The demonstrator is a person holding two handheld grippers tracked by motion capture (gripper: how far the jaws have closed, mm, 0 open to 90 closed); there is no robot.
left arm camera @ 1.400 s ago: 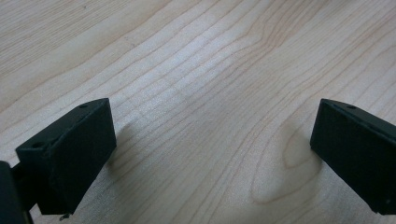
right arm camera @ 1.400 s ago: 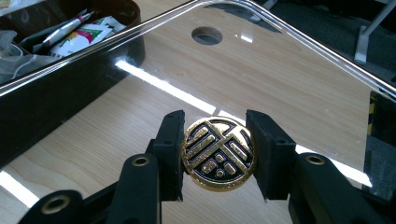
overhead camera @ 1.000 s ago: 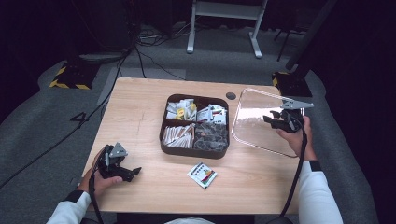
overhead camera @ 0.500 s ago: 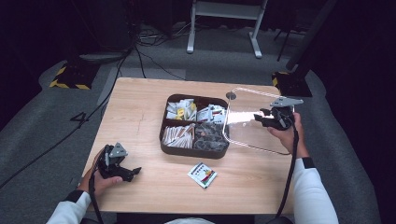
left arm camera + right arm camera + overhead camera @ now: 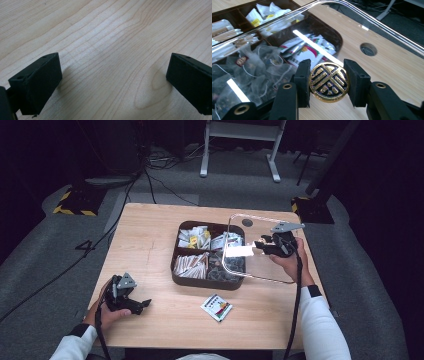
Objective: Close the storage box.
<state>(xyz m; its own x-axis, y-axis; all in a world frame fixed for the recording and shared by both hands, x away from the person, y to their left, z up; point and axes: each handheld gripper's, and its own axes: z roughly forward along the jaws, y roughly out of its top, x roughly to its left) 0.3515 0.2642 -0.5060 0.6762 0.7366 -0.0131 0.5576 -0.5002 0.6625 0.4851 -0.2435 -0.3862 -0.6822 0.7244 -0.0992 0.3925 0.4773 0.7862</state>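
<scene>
The right gripper (image 5: 264, 244) has carried the lid (image 5: 255, 251) leftward, half over the box (image 5: 207, 281) of tea bags and sachets; fingers clamp its gold knob (image 5: 329, 82). The lid tilts. The left gripper (image 5: 113, 82) rests open on the tabletop (image 5: 150, 240).

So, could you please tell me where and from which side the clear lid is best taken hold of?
By its round gold knob, from above. The clear lid is a thin, smooth sheet with little else to hold, and the knob stands out at its centre. The right claw already has a jaw on either side of the knob, carrying the lid tilted over the divided tray of tea bags.
</scene>
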